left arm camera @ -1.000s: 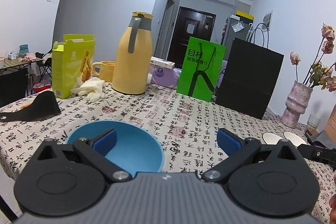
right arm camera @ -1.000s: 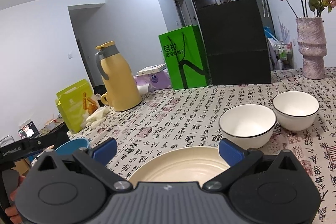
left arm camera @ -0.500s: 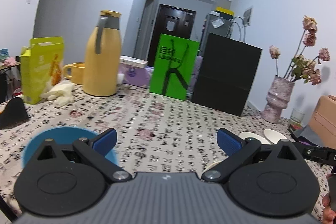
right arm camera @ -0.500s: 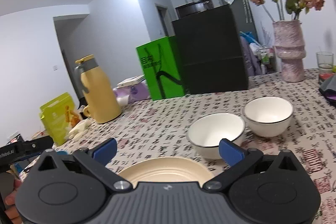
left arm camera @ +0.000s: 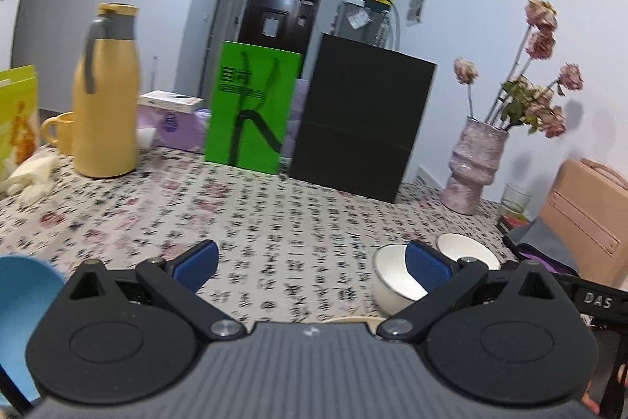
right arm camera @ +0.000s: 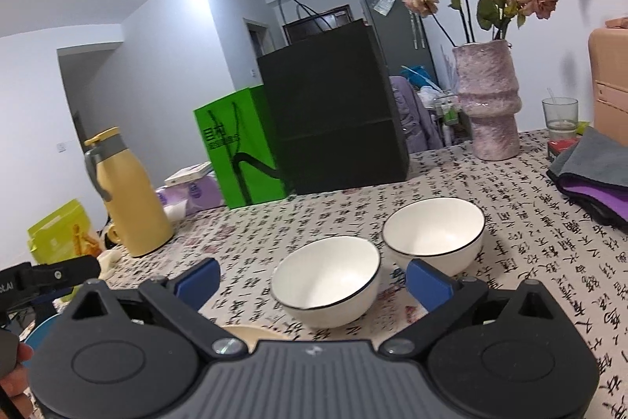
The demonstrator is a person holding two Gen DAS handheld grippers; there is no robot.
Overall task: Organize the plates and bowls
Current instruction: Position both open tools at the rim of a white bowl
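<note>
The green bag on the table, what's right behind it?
Behind the green bag sit a purple package with a white box on top, and the black bag beside it. Whatever lies directly behind the bag's face is covered.

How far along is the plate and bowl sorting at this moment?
Nothing looks done yet: the two white bowls sit side by side, unstacked, the cream plate lies apart from them, and the blue bowl sits apart on the left. Nothing is in hand: both the left tongs and right tongs are open and empty. All the stacking remains.
</note>
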